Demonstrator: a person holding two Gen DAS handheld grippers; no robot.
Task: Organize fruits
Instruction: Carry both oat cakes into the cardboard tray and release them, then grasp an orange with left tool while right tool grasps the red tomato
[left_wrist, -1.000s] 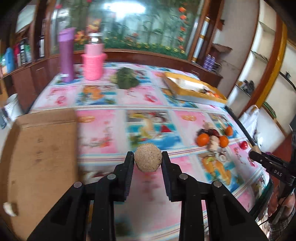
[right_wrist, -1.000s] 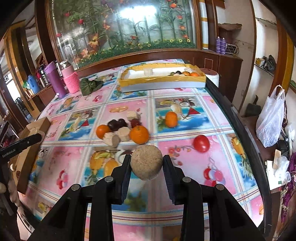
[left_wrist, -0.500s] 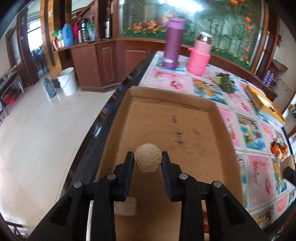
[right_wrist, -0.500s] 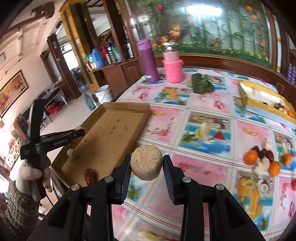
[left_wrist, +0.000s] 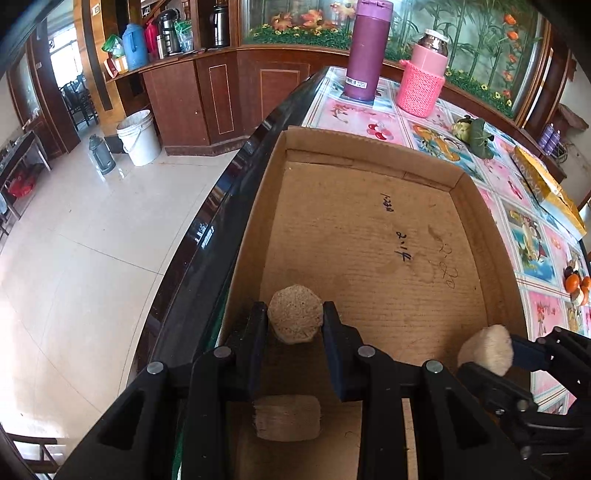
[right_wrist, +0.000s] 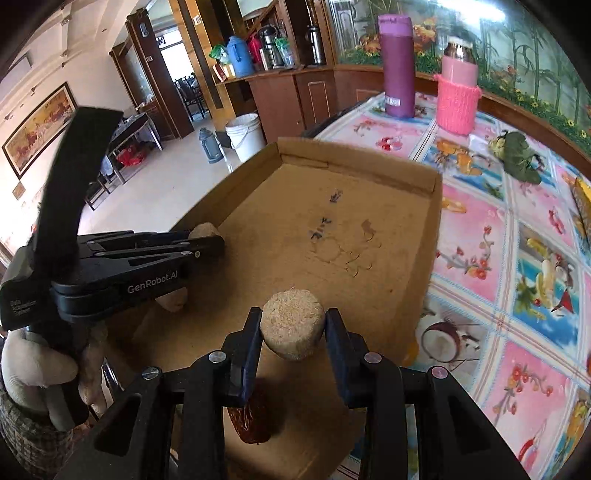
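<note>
Both grippers clench tan chunks over the cardboard tray (left_wrist: 369, 236): left gripper (left_wrist: 294, 325) at its seven o'clock corner, right gripper (right_wrist: 292, 330) at five.

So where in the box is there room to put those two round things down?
The middle and far end of the cardboard box, around the scribbles, are bare. The near end is crowded: a tan chunk, a brown date and both grippers.

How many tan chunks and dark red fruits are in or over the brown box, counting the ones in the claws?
Tan chunks: 3 (one in the left claw, one in the right claw, one lying in the box)
Dark red fruit: 1
Total: 4
</note>
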